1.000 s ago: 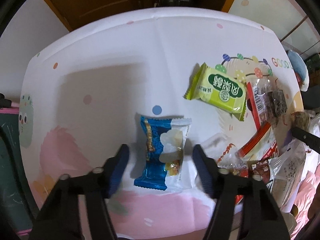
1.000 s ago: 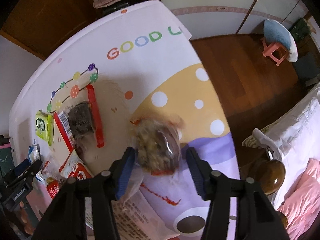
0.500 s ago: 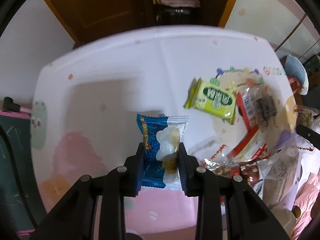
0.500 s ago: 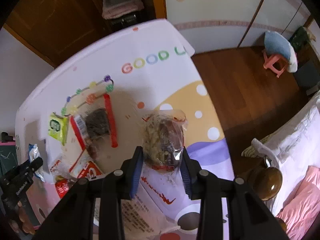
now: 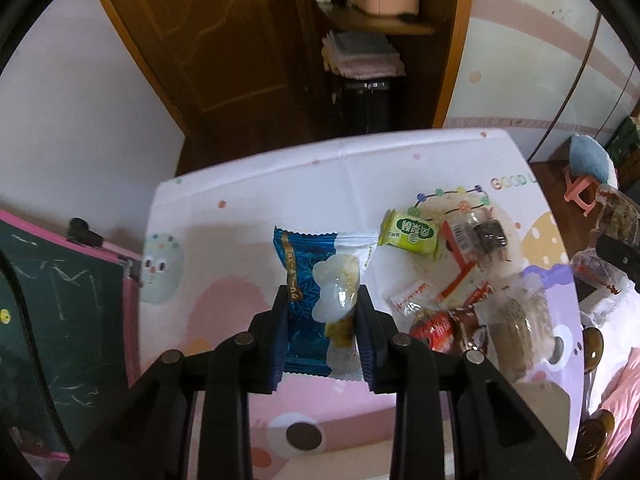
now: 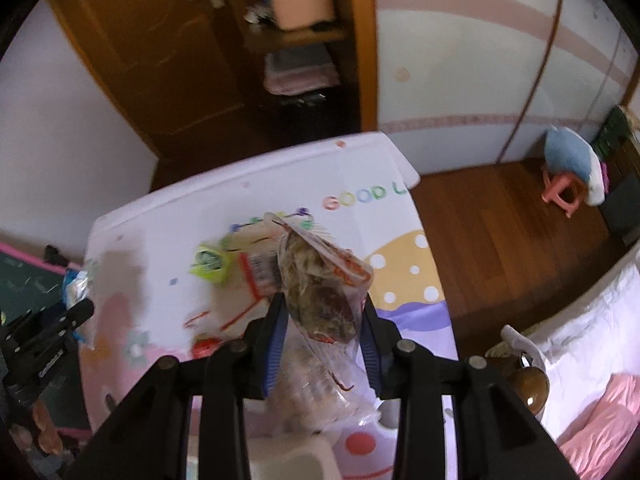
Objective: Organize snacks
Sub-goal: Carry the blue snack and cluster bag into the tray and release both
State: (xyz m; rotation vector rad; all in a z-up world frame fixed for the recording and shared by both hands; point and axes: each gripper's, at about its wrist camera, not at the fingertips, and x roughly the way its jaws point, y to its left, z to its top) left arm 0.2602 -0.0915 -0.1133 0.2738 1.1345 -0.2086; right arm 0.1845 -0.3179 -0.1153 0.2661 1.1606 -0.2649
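In the left wrist view, a blue packet (image 5: 308, 300) is clamped between the pads of the left gripper (image 5: 323, 336) at the lower centre of the frame and is held above the table (image 5: 248, 240). The gripper is pointed steeply down at the table. To the right of the frame a group of snacks is seen on the table: a green packet (image 5: 410, 233), just beside it a clear packet with a dark piece (image 5: 478, 236), and lower a red wrapper (image 5: 438, 330). No container is seen around them.

In the right wrist view, a clear bag (image 6: 324, 292) with brown food inside is clamped by the right gripper (image 6: 323, 334) at the centre of the frame, also above the table (image 6: 168, 224). This gripper is pointed steeply down too. The left gripper (image 6: 60, 320) with its packet is seen at the left edge. This view is blurred.
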